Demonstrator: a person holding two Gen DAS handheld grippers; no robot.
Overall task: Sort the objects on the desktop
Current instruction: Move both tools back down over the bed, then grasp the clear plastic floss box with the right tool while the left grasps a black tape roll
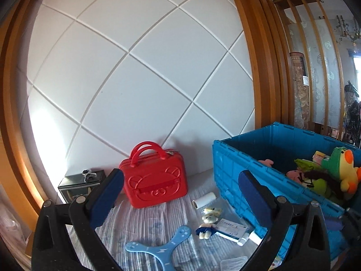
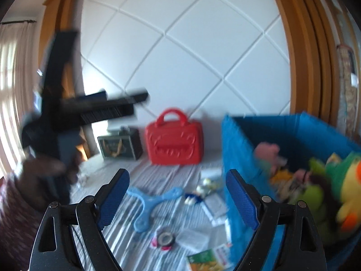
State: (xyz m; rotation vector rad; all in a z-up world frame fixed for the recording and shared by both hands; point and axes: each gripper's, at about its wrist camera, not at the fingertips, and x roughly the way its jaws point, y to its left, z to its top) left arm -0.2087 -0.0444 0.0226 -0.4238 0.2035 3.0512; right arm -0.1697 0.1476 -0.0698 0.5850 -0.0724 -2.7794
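A blue crate [image 1: 237, 169] stands at the right and holds plush toys, among them a yellow and green duck [image 1: 343, 169]. Loose on the striped cloth lie a blue three-armed boomerang [image 1: 158, 248], a small teddy doll [image 1: 208, 220], a white roll [image 1: 204, 199] and a white box with a tube [image 1: 232, 228]. My left gripper [image 1: 180, 189] is open and empty, raised above them. My right gripper [image 2: 177, 188] is open and empty too, above the boomerang [image 2: 153, 203] and beside the crate [image 2: 239, 149]. The left gripper shows blurred in the right wrist view [image 2: 126, 101].
A red bear-face case [image 1: 155, 180] and a dark box [image 1: 81, 185] stand against the white panelled wall. A tape roll [image 2: 165, 238], a clear bag and a green packet [image 2: 205, 259] lie near the front. A wooden frame runs behind the crate.
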